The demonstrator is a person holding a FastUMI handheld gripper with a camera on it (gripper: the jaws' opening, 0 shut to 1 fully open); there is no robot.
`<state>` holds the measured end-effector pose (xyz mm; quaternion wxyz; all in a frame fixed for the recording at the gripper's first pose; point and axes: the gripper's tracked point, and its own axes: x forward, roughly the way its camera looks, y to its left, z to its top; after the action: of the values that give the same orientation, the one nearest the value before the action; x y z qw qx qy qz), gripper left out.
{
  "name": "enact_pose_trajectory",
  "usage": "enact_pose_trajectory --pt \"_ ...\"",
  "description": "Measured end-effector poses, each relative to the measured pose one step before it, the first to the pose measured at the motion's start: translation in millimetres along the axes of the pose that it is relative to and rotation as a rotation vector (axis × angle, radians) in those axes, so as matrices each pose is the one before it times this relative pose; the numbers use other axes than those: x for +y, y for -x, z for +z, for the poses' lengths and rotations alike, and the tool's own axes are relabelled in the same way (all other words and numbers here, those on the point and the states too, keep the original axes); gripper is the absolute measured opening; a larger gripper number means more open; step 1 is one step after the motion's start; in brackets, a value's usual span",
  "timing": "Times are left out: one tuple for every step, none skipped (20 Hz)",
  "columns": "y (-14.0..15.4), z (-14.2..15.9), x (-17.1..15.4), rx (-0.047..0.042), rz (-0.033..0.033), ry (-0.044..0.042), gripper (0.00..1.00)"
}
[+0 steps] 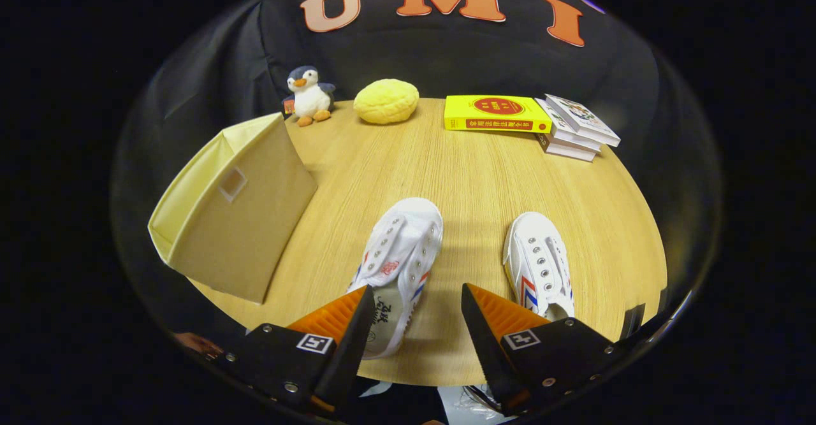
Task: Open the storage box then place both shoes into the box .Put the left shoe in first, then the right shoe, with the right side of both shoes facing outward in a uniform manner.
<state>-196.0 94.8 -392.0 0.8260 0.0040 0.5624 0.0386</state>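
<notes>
Pale wood grain is running across the round table [484,176] you are looking down on, with black cloth hanging as the booth's wall behind it. In the gripper view, your gripper [417,297] is hovering with its fingers spread wide apart and gripping nothing. The left shoe [398,266] is lying just ahead of the fingers, its heel reaching down beside the left finger [338,316], while the right shoe [539,266] is sitting beside it, just behind the right finger [503,316]. The beige fabric storage box [236,215] is standing to the left of the shoes, its opening tilted away leftward. Beyond, along the far edge, a plush penguin [308,95], a yellow bun-shaped cushion [386,101], a yellow book [496,114] and a stack of white books [577,129] are resting.
</notes>
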Motion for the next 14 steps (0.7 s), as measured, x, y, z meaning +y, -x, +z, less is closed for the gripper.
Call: enact_pose_trajectory --pt "-4.60 -7.94 -0.27 0.01405 -0.00348 0.01263 0.81" --pt "-6.32 -5.21 -0.36 0.00794 -0.00417 0.00374 0.80" --pt "-4.84 -4.73 1.25 0.00645 -0.00473 0.00023 0.79" --pt "-7.76 -2.85 -0.46 0.00068 -0.00818 -0.00476 0.76" --pt "-7.20 0.10 -2.46 -0.00401 -0.01251 -0.00810 0.75" --pt "-6.19 0.39 -3.18 -0.00359 -0.02012 -0.00987 0.72" --pt "-5.27 3.23 -3.00 -0.01365 -0.01545 -0.01918 0.69" --pt "-5.28 3.93 1.27 -0.01471 -0.00444 -0.02596 0.65" --pt "-3.36 0.69 1.41 -0.00523 0.00831 -0.03018 0.62" --pt "-4.33 1.94 1.89 -0.01326 0.00331 -0.02679 0.52" --pt "-3.94 3.21 -0.97 -0.01596 -0.00747 -0.01437 0.47" --pt "-2.60 3.28 -0.89 -0.02210 -0.01492 -0.00364 0.42" --pt "-2.07 3.77 -0.65 -0.02661 -0.01650 -0.00551 0.38" --pt "-2.20 3.43 1.02 -0.02555 -0.00983 -0.00843 0.34"
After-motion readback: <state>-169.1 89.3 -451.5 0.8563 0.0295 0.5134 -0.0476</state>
